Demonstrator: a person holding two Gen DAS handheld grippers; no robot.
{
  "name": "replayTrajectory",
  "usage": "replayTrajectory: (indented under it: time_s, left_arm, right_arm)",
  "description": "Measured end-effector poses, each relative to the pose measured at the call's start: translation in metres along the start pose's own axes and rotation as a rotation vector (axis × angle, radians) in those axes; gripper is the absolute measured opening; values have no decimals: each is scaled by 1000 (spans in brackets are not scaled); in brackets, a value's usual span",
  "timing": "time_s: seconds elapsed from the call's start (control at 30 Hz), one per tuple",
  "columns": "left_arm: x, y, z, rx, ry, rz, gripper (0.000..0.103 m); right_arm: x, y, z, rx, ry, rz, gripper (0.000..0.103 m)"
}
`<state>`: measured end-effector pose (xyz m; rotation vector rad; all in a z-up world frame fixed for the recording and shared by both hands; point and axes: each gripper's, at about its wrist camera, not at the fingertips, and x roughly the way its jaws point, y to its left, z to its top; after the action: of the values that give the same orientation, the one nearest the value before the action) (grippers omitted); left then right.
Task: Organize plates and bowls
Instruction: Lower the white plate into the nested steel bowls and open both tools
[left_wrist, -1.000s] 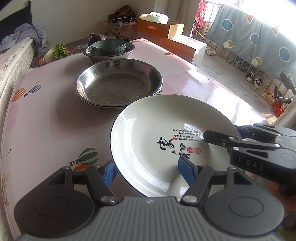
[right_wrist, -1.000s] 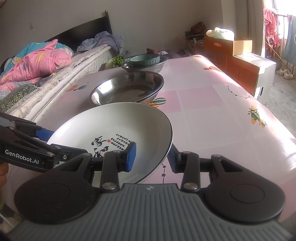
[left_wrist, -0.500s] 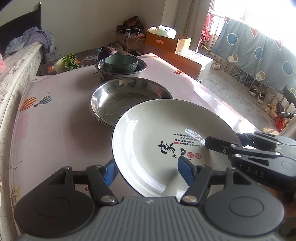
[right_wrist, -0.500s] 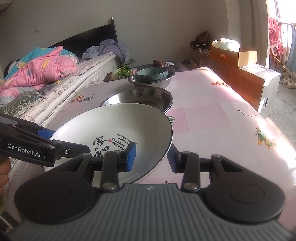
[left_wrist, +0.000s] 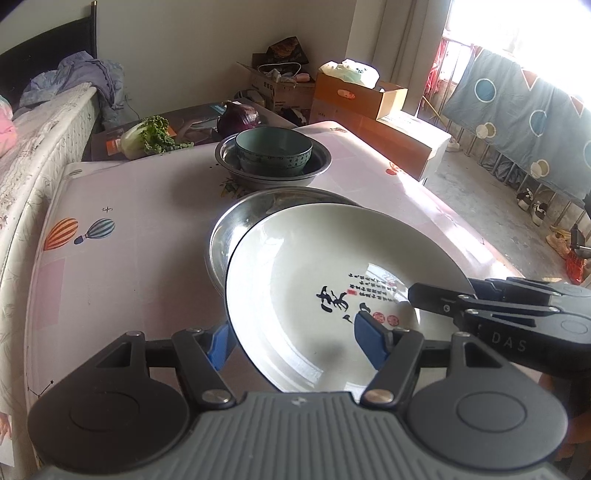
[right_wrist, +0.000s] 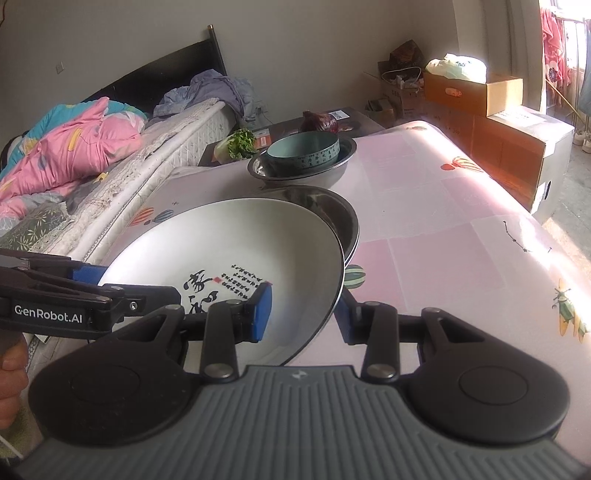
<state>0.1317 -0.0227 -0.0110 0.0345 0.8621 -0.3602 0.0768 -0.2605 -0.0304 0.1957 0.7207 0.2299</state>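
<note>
Steel basin (left_wrist: 236, 225) just behind the gripped white plate (left_wrist: 317, 266), green bowl (left_wrist: 273, 147) beyond.

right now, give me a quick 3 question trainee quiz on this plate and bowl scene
1. True or false: both tools grip the white plate.
2. What sits inside the far steel basin? A) purple cabbage B) teal bowl C) white plate
3. Fill in: the white plate's far edge overlaps the near ____ in both views.

Key:
1. True: the left tool and the right tool each straddle its rim.
2. B, the teal bowl.
3. Steel pan.
</note>
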Motion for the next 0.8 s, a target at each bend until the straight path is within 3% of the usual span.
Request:
replayTrajectory:
  time_s: [0.27, 0.63, 0.8]
  left_arm:
    - [35, 17, 17, -57, 91, -24, 68]
    - [41, 28, 22, -89, 102, -40, 67]
    - [33, 28, 20, -85, 78, -42, 68]
  right_arm:
    - [44, -14, 28, 67, 102, 4, 37]
    - [58, -21, 40, 61, 87, 13, 37]
    - [56, -19, 43, 39, 61, 4, 45]
